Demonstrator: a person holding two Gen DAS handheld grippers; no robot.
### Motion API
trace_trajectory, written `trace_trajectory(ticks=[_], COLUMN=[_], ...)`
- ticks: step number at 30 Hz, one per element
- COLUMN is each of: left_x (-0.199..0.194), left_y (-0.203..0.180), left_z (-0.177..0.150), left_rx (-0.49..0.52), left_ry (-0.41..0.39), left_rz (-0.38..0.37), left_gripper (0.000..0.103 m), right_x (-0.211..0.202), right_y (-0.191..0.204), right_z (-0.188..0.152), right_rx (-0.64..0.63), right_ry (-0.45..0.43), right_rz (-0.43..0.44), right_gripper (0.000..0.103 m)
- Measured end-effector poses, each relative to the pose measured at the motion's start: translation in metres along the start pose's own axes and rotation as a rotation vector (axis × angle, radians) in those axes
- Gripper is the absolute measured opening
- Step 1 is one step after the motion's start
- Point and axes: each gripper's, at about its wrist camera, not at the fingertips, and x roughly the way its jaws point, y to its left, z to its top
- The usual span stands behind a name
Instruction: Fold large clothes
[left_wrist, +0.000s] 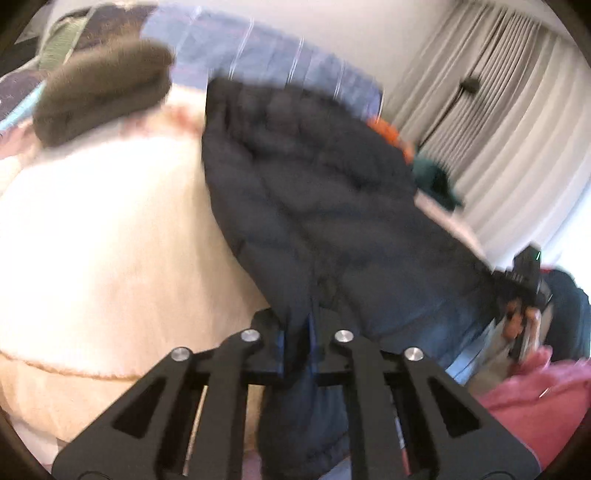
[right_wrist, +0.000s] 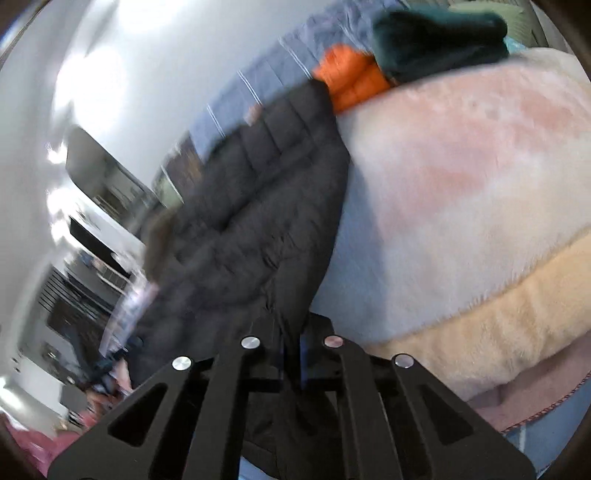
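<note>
- A dark quilted jacket (left_wrist: 317, 206) was seen stretched over a cream fleece blanket (left_wrist: 103, 236) on the bed, with one end gathered into each gripper.
- The left gripper (left_wrist: 297, 345) was closed down to a narrow slit, and a fold of the jacket was pinched between its jaws.
- The right gripper (right_wrist: 291, 349) was likewise nearly closed, with jacket fabric clamped between its jaws.
- In the left wrist view, the other gripper was glimpsed at the far edge of the jacket, though it was too blurred for detail.
- Beyond the jacket, an orange garment (right_wrist: 351, 79) and a dark green garment (right_wrist: 439, 40) were seen lying on the blanket, and a brown fleece item (left_wrist: 103, 92) lay farther along it.
- A pink cloth (left_wrist: 535, 410) was seen near the jacket's lower end.
- The task was judged to be at an early stage: the jacket was held and spread between the grippers, but no finished fold could be made out.
- The folding itself, and the laying down of the jacket, were judged still to be done; heavy motion blur left the jacket's exact shape uncertain.
</note>
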Motion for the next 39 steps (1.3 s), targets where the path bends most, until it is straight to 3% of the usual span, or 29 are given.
trace_trajectory(ticks=[3,9,14,17,23,28,35,39], left_x=[-0.03,-0.088,-0.116,-0.112,-0.083,-0.027,0.058,0.108], left_y=[-0.021,-0.064,-0.079,-0.078,-0.067,-0.044,-0.009,0.011], left_z=[0.016,0.029,0.031,0.039,0.065,0.098,0.115,0.109], left_rx=[0.047,0.153,0.183,0.181,0.165,0.139,0.114,0.091], left_ry=[-0.118,-0.302,-0.389,-0.408,-0.377,-0.29,-0.193,-0.095], left_rz=[-0.04,-0.052,-0.035,-0.04,0.017,0.126,0.26,0.315], left_gripper=[0.007,0.007,0.007,0.007,0.007,0.008,0.012,0.015], right_x=[-0.028,-0.085,-0.104,-0.099,-0.055,-0.003,0.09,0.118], right_y=[0.025,0.052,0.057,0.053,0.048,0.045,0.005,-0.019], right_z=[0.009,0.012,0.014,0.022,0.047,0.071,0.089,0.081], right_rx=[-0.048,-0.106,-0.112,-0.099,-0.111,-0.148,-0.176,-0.153], right_ry=[-0.091,-0.236,-0.302,-0.319,-0.336,-0.323,-0.205,-0.142], right_rz=[0.083,0.135,0.136,0.117,-0.026,-0.148,-0.389,-0.427], right_gripper=[0.004,0.004,0.004,0.004,0.005,0.005,0.007,0.008])
